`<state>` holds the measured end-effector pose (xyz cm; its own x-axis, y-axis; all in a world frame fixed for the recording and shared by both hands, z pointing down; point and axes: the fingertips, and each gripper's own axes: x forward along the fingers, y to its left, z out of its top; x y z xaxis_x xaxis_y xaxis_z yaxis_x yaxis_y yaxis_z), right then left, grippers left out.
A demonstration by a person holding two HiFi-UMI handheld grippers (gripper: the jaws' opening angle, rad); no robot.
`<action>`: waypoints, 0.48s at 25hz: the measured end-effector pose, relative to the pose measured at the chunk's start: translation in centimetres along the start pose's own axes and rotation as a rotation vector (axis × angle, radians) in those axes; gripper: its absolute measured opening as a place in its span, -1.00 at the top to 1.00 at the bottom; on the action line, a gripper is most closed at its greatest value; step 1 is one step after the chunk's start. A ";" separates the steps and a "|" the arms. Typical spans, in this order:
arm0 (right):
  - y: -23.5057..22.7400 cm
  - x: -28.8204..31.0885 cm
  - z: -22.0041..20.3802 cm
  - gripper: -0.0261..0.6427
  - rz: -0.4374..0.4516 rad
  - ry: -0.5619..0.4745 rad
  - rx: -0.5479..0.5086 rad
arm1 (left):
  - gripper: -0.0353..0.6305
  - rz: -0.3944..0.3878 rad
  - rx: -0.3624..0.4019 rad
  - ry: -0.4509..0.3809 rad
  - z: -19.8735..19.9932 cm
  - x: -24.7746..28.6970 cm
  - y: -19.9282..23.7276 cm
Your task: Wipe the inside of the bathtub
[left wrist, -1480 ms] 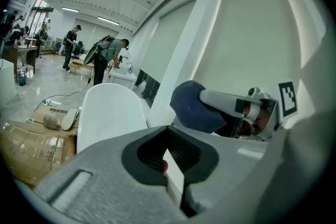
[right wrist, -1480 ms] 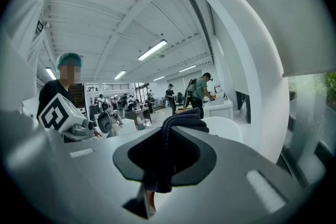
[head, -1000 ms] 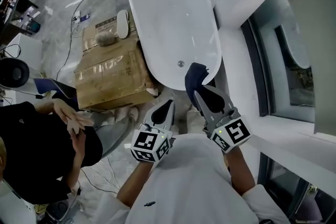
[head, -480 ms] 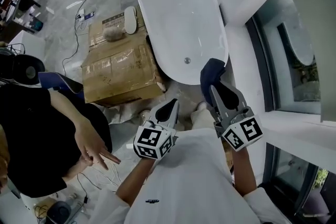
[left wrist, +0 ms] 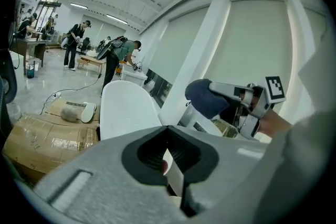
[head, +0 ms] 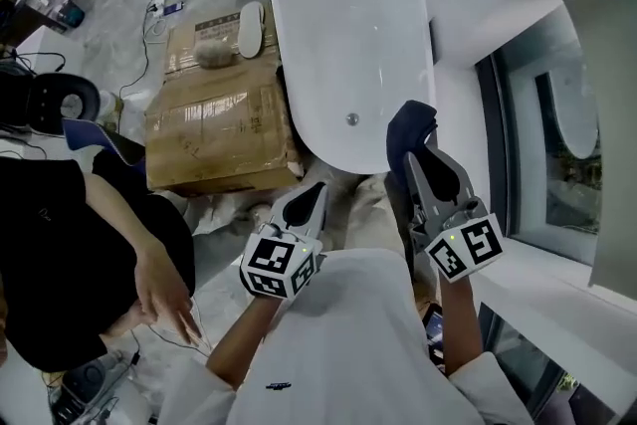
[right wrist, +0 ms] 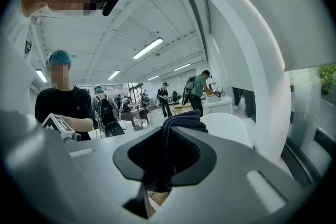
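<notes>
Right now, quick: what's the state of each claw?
Left claw: closed, empty.
Right claw: closed on the dark blue cloth.

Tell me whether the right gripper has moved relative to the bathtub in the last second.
Yes. Against the drain in the bathtub, the right gripper and its dark blue cloth have shifted rightward, toward the window-side rim.

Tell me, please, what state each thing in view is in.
bathtub: upright, empty.
right gripper: shut on the dark blue cloth.
dark blue cloth: bunched, clamped between the jaws, by the bathtub's near end.
left gripper: shut, holding nothing.
cardboard box: closed, taped.
</notes>
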<state>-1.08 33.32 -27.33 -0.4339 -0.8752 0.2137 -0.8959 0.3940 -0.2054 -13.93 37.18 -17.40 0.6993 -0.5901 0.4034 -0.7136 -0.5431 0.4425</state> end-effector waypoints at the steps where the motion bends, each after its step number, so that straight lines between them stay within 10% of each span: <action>1: -1.1 0.9 0.0 0.76 0.020 0.006 -0.015 | 0.89 0.014 -0.004 -0.001 0.3 1.2 0.4; 12: -17.1 9.1 1.8 0.76 0.321 0.015 -0.156 | 0.89 0.190 -0.019 -0.010 7.3 17.8 2.0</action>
<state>10.46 18.12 -23.60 -0.6958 -0.6962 0.1764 -0.7171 0.6871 -0.1167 -3.27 21.24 -15.18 0.5516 -0.6871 0.4730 -0.8318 -0.4103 0.3739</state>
